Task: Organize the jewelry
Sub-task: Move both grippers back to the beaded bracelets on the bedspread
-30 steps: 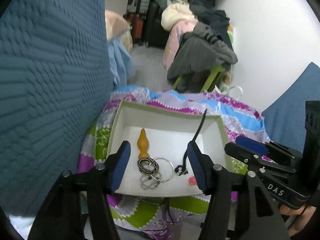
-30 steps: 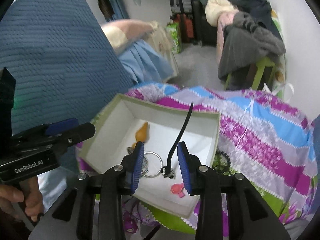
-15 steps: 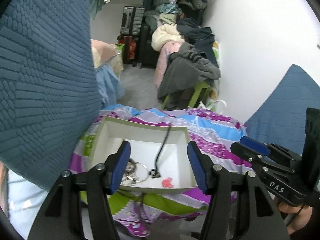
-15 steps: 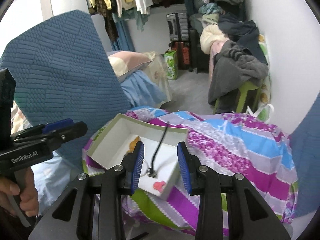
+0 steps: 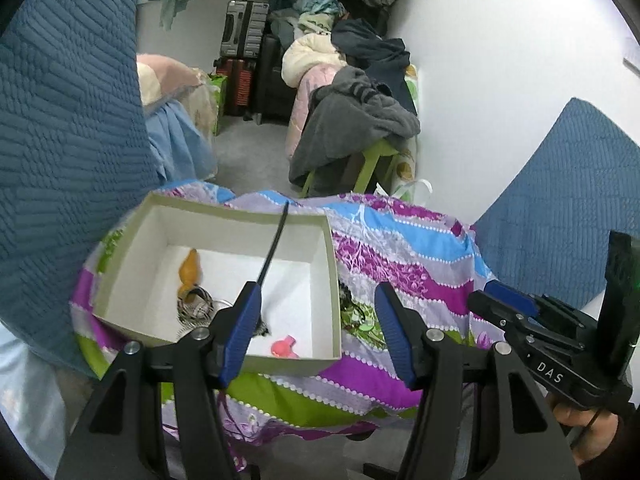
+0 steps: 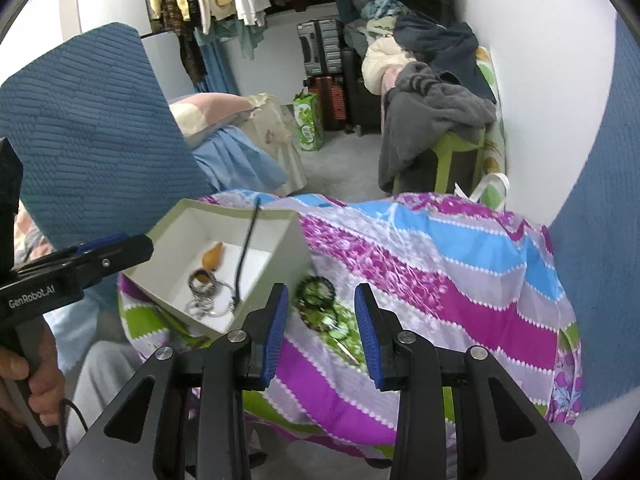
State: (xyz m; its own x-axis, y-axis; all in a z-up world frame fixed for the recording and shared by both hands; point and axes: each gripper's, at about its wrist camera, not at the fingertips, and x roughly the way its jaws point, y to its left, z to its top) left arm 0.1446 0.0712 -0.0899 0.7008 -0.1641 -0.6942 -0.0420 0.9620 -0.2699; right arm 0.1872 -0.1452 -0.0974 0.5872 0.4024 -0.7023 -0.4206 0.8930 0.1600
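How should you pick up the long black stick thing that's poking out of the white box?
Grip the black cord on its upper stretch, where it leans over the back rim of the white box. Probably come from above, jaws across its thin width: that part stands clear, while its lower end sits among the rings.

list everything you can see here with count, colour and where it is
box: one, white inside, on the patterned cloth
orange pendant: one, in box, far corner
rings: a cluster, silver, in box near front
black cord: one, leaning over the box's far wall
pink piece: one, in box, front corner
dark bracelet: one, on cloth right of box
patterned cloth: one, purple, blue, green
left gripper: black, blue pads, empty
right gripper: black, blue pads, empty
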